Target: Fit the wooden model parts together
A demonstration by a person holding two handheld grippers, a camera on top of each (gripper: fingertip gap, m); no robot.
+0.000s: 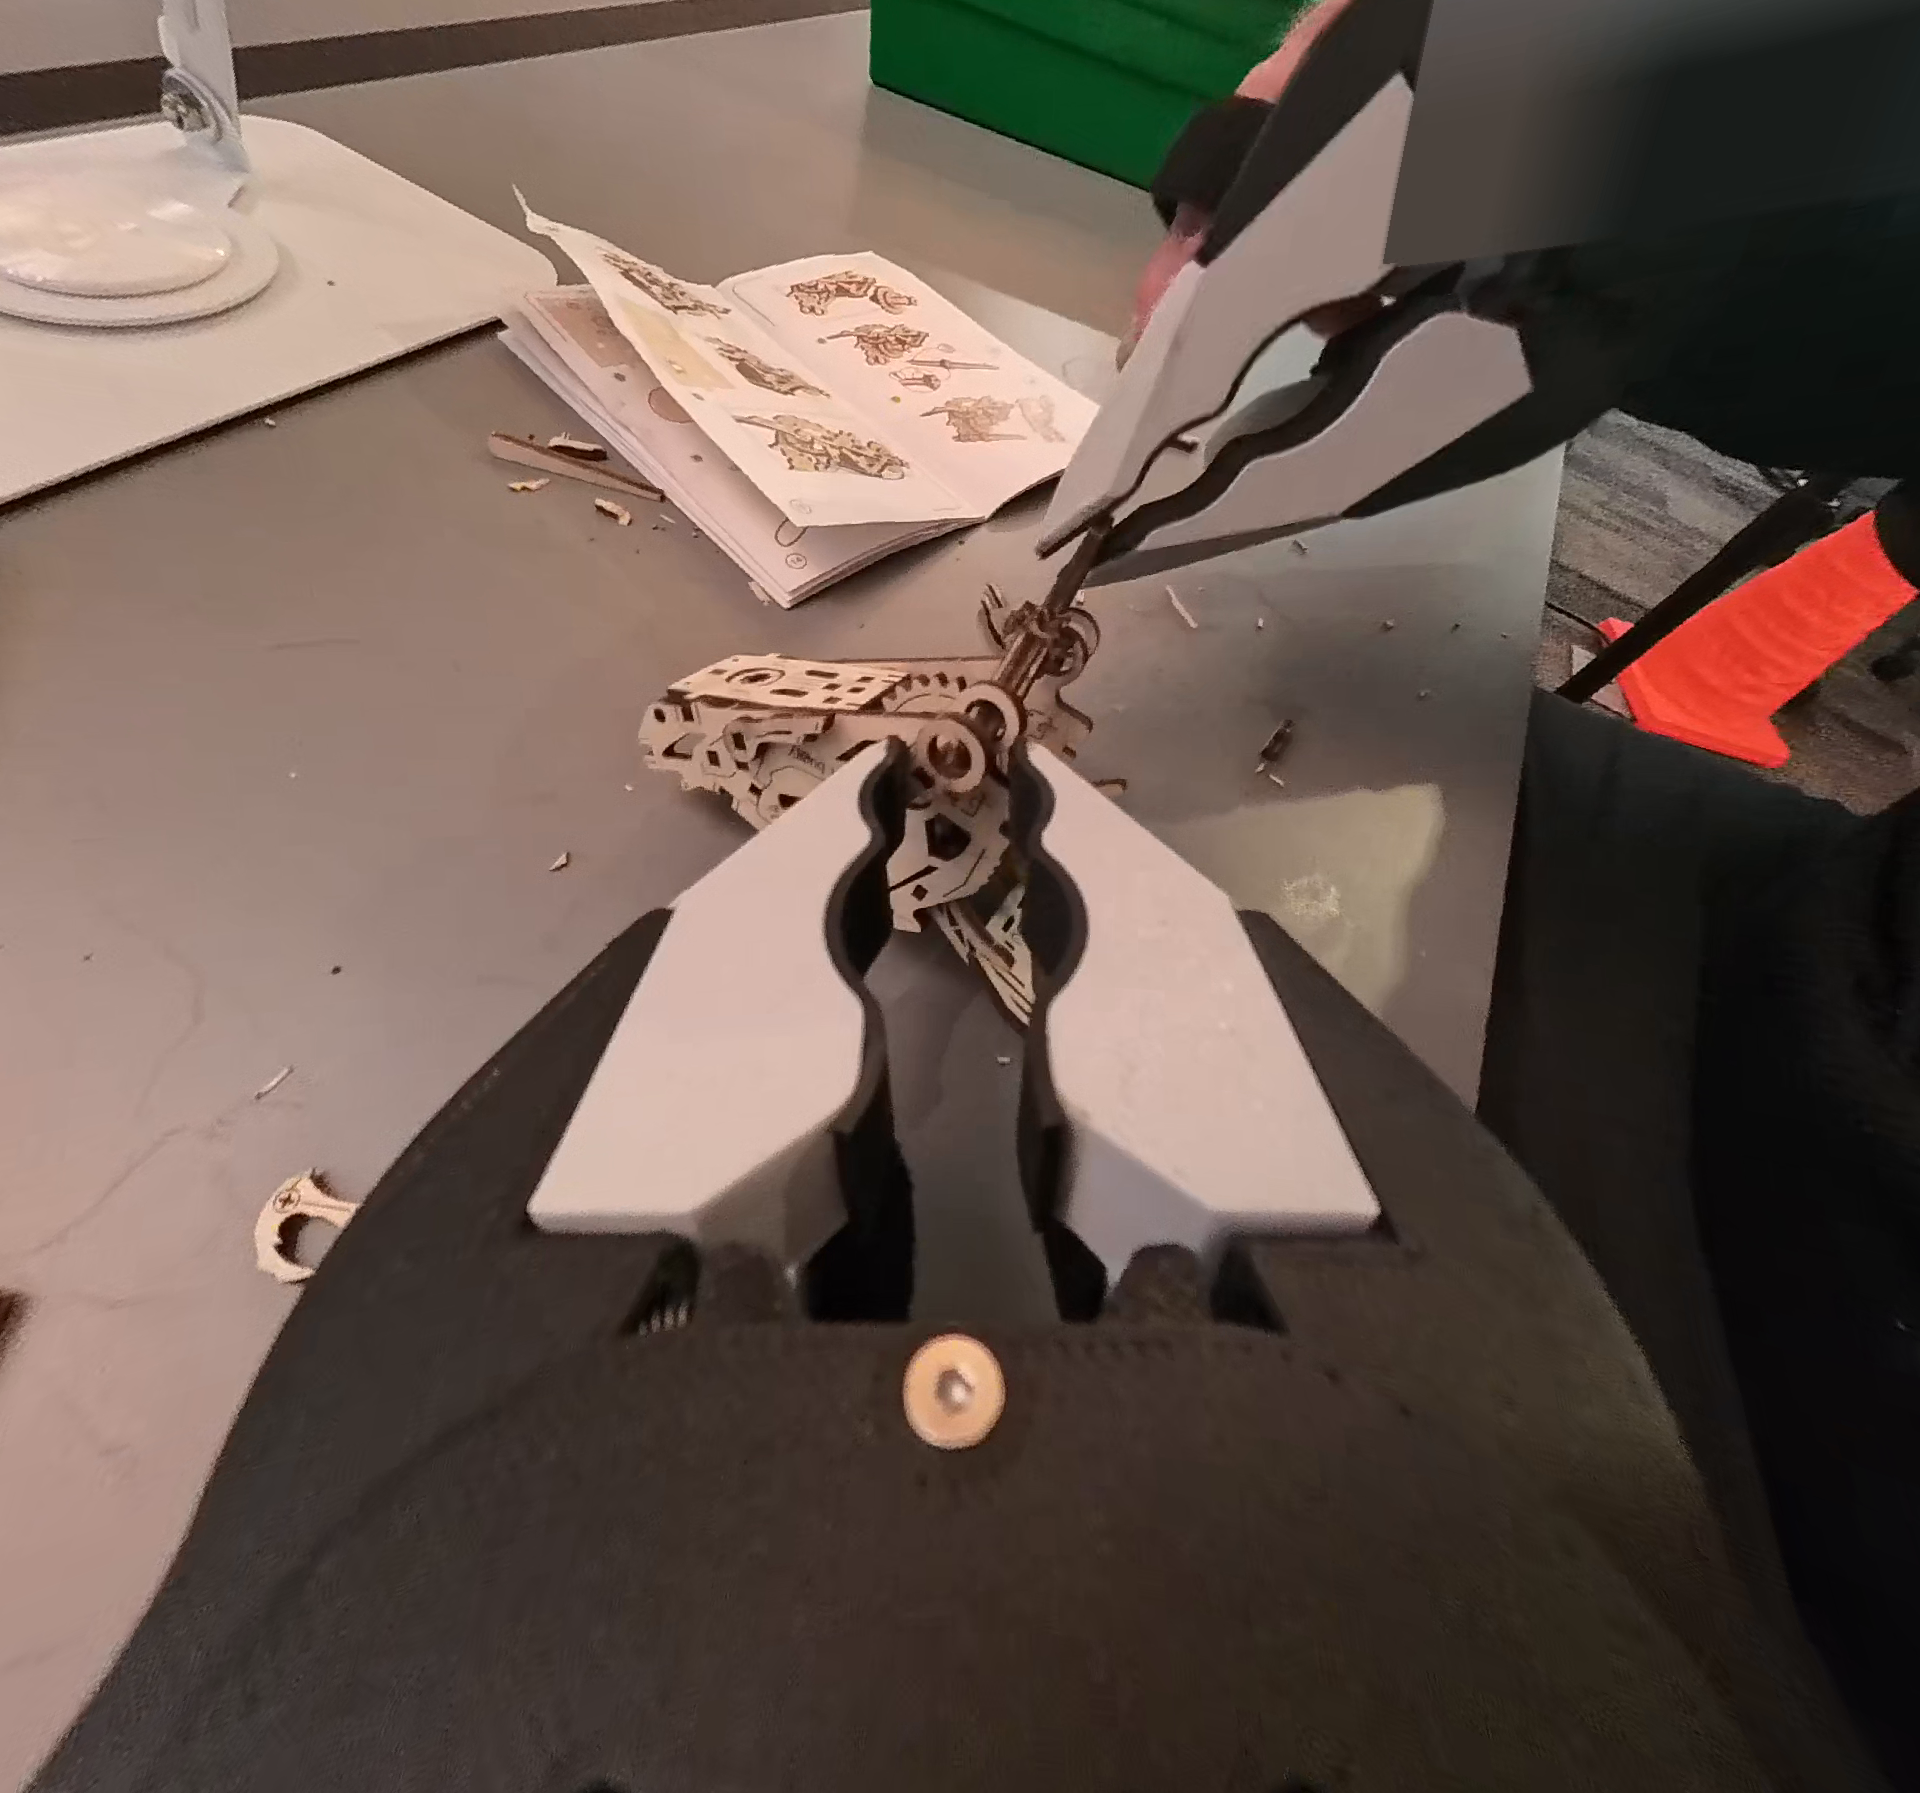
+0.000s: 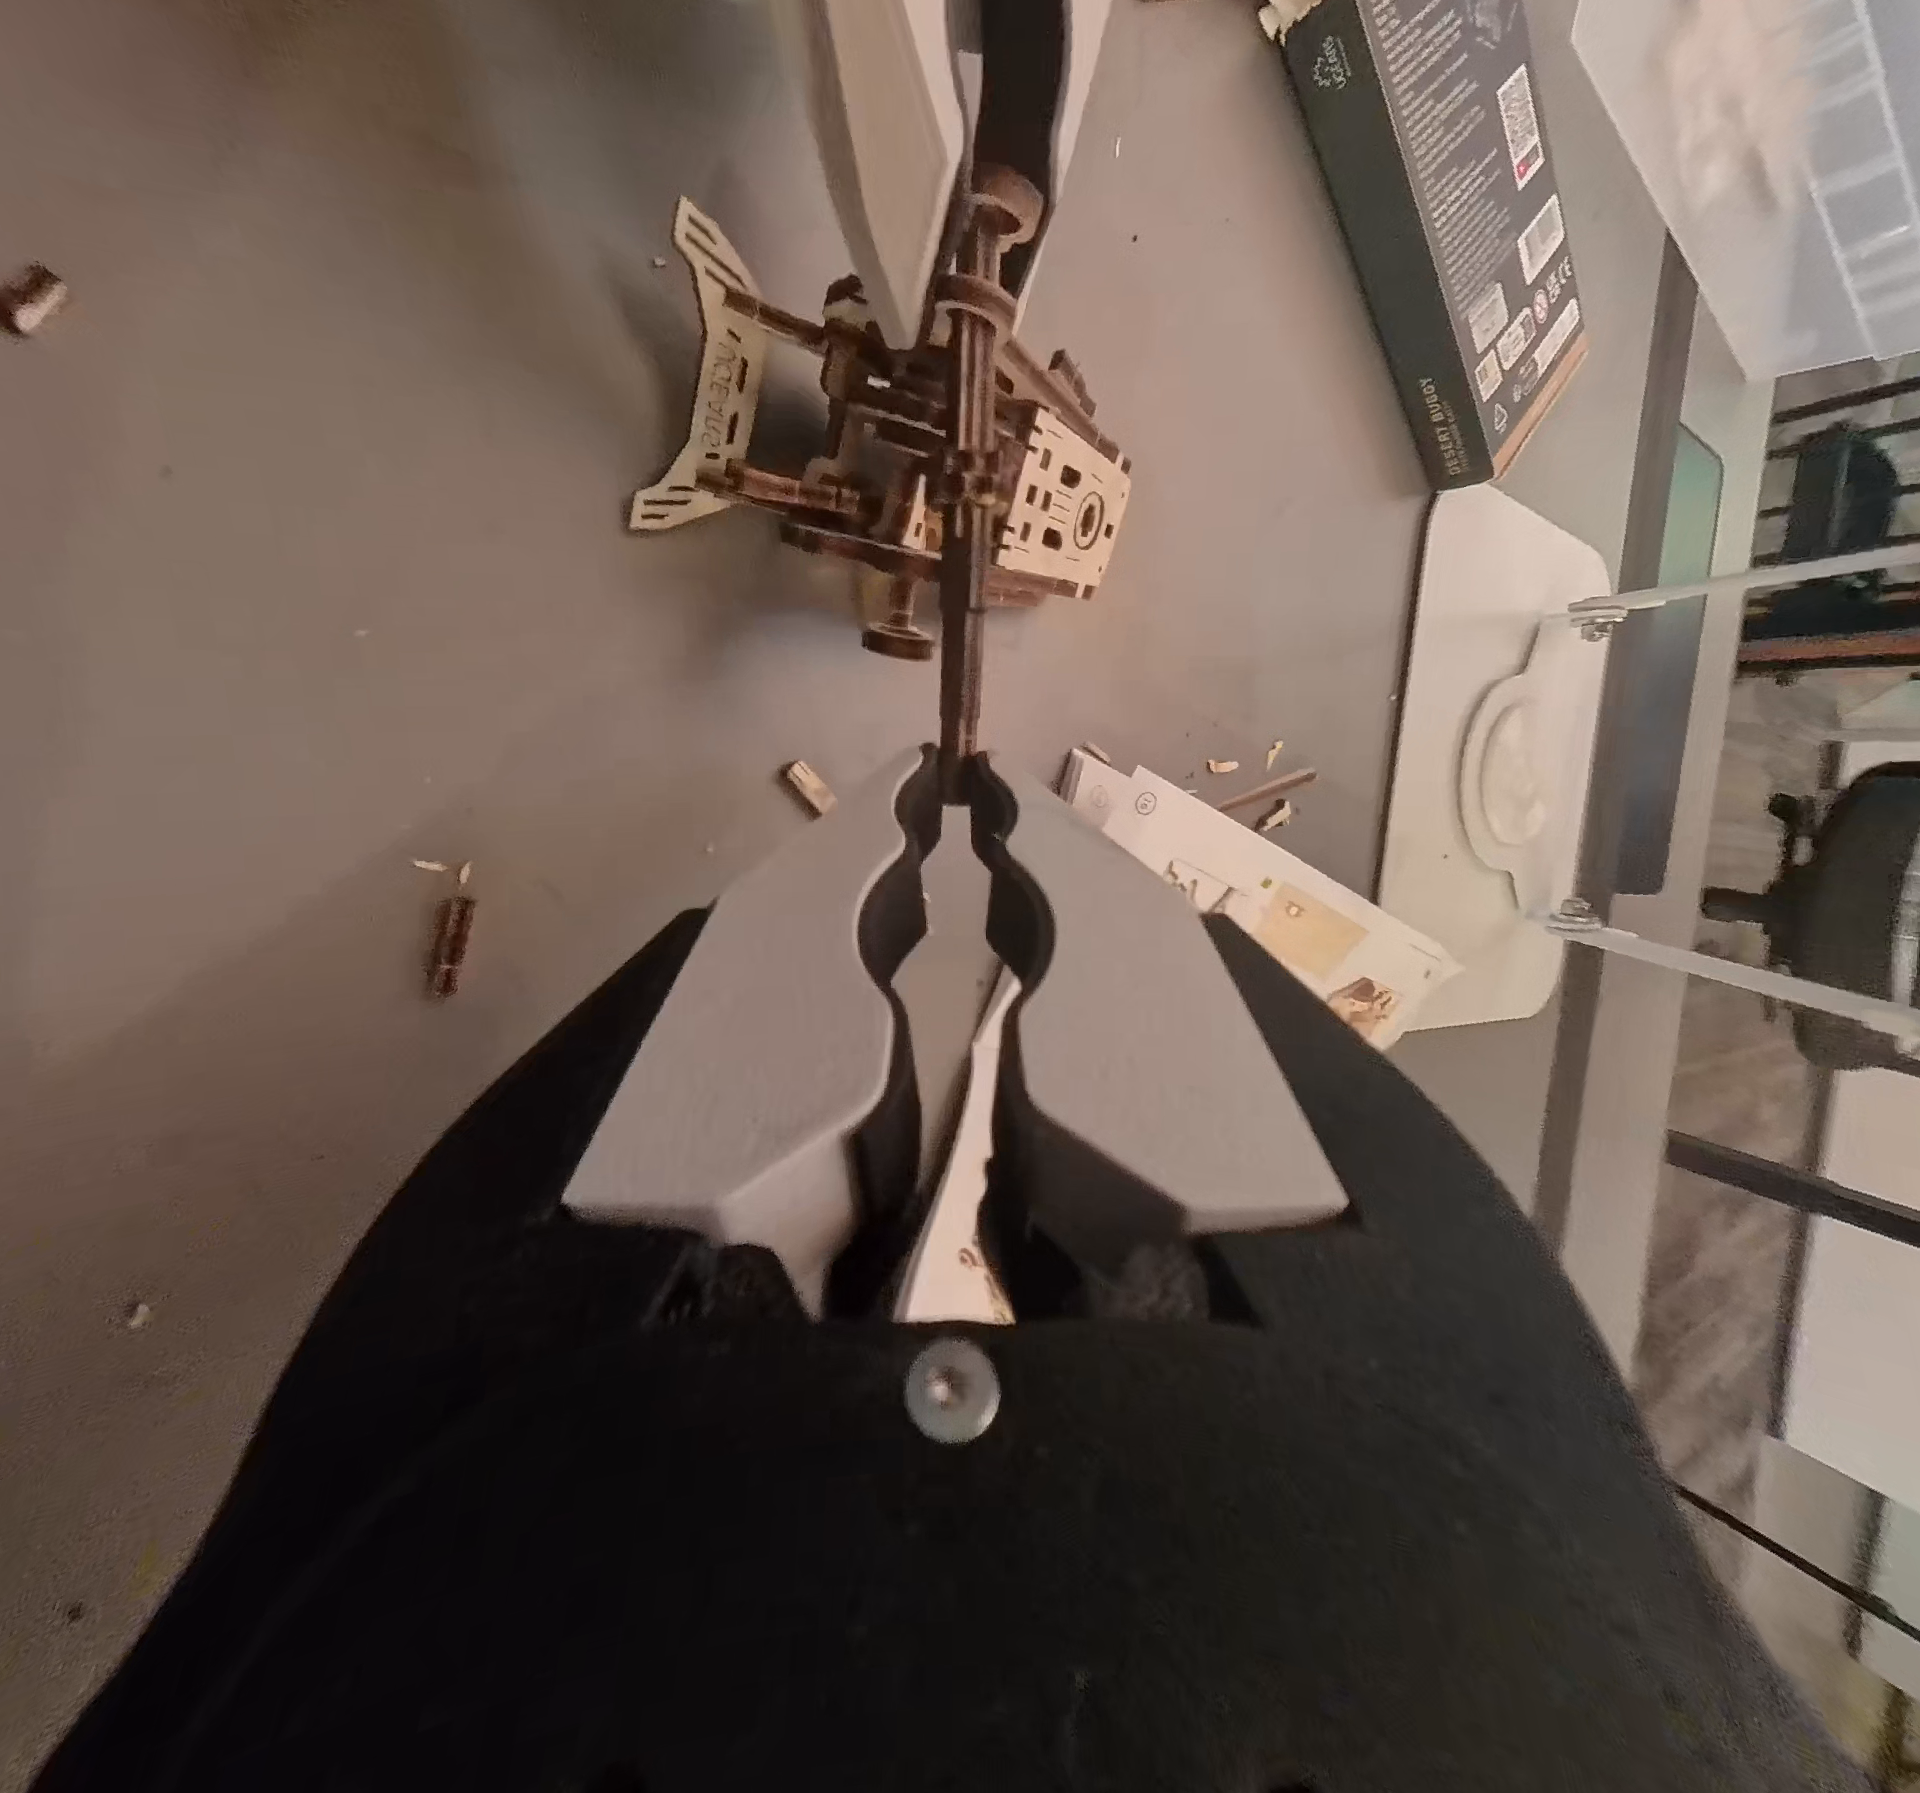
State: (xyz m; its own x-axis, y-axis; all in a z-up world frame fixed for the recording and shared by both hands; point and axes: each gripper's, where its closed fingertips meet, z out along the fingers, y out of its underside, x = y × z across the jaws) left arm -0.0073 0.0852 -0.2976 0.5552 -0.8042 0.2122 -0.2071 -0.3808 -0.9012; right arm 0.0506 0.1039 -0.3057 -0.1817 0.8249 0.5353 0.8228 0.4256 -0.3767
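Two grippers are working over the grey table (image 1: 312, 808); an open instruction booklet (image 1: 831, 393), a green bin (image 1: 1039, 8) and a dark printed box (image 2: 1434, 216) are lying around it, and I am leaving their writing unread; scraps of wood are scattered between them. You are holding the wooden model (image 1: 790, 715) just above the tabletop near its middle; your left gripper (image 1: 951, 777) is clamping its pale front section, the pads pressing on either side. Your right gripper (image 2: 951, 767) is pinching the end of a thin dark rod (image 2: 961, 600), fingers nearly together on it; the rod is running into the model's axle stack. You are seating that rod, by my judgement; next you are needing a straight push along its axis while the left holds firm; sideways force is risking a snapped rod.
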